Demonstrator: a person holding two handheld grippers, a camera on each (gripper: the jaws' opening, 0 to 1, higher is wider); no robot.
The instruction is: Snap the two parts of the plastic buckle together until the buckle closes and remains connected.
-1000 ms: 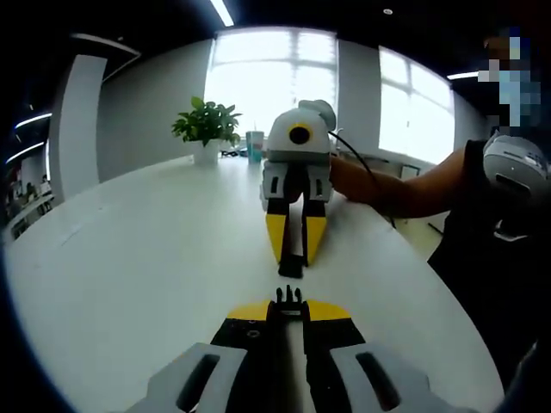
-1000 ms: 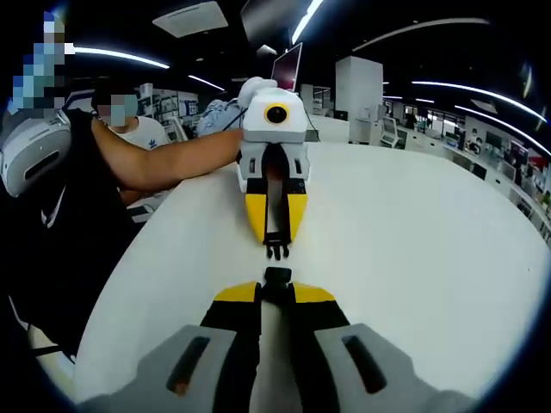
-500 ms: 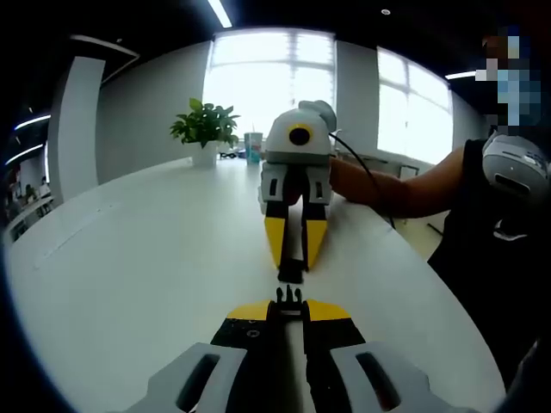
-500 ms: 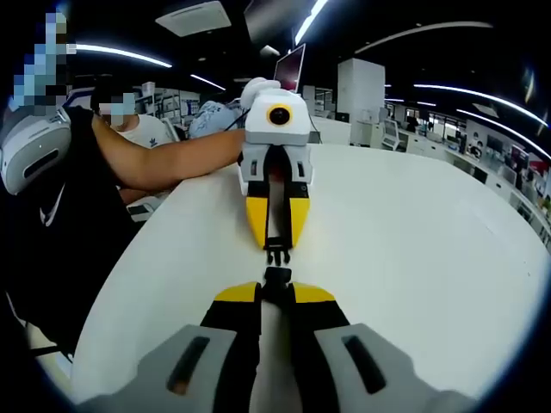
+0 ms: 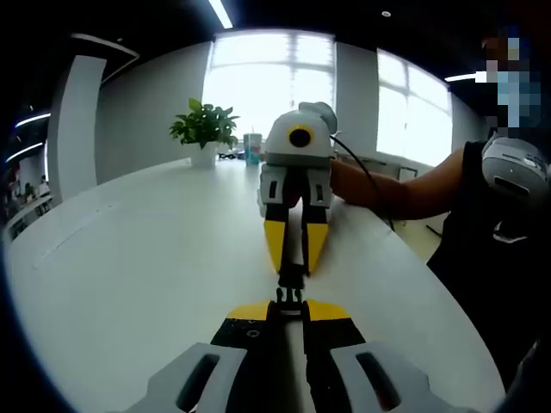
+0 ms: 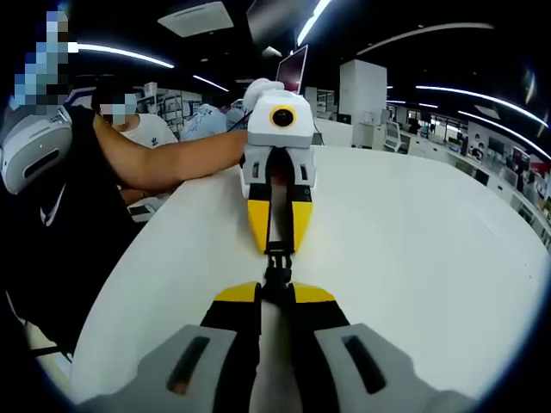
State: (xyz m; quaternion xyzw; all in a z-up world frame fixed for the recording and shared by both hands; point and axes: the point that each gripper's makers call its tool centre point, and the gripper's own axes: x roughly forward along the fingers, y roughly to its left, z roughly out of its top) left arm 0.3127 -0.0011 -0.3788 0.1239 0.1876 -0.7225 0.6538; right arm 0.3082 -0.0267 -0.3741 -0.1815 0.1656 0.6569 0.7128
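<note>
Now left claw (image 5: 290, 311) clamped on pronged buckle half (image 5: 290, 297); right claw (image 6: 275, 292) clamped on socket half (image 6: 275, 277). Halves meet tip to tip at 12 o'clock of each claw, above white surface (image 5: 146, 249); apparently engaged, latch unclear.

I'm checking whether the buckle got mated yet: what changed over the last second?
The gap closed: the right gripper brought its socket half toward the pronged half in the left gripper until they meet; whether they latched, I cannot tell. Both grippers stay shut on their halves above the white table.
</note>
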